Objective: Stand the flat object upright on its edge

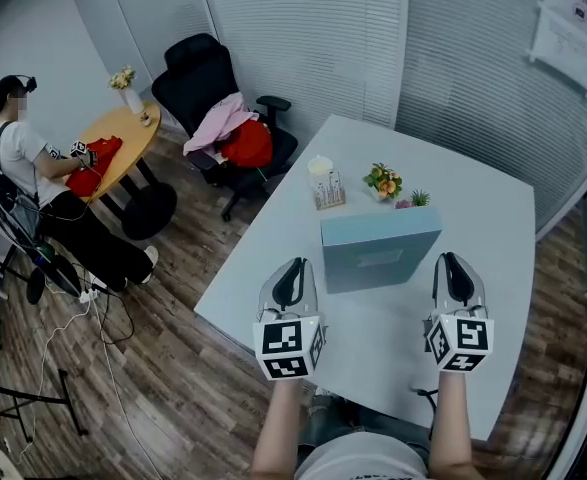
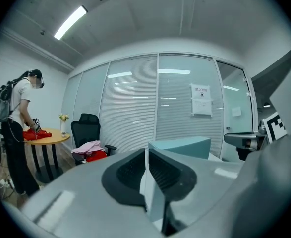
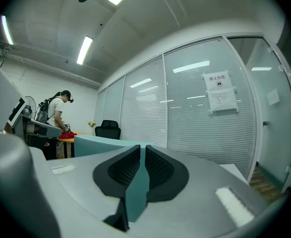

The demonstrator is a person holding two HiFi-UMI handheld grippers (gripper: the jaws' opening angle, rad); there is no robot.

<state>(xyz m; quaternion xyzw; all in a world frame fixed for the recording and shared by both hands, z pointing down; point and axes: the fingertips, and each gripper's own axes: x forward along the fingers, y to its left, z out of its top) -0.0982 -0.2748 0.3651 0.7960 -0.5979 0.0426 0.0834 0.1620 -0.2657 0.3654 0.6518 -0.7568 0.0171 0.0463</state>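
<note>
A flat pale-teal box [image 1: 378,251] stands upright on its long edge in the middle of the white table [image 1: 473,198]. My left gripper [image 1: 293,271] hovers just off the box's near left corner, and my right gripper [image 1: 454,264] sits off its near right end. Neither touches the box. Both are shut with nothing between the jaws. In the left gripper view the box [image 2: 185,146] rises behind the closed left gripper [image 2: 146,152]. The right gripper view shows the box [image 3: 98,143] to the left, beyond the closed right gripper [image 3: 141,150].
A small holder with a cup [image 1: 325,183] and potted plants [image 1: 385,181] stand behind the box. A black office chair [image 1: 213,98] with pink and red clothes is left of the table. A person [image 1: 33,178] stands at a round wooden table [image 1: 123,143]. Cables [image 1: 83,308] lie on the floor.
</note>
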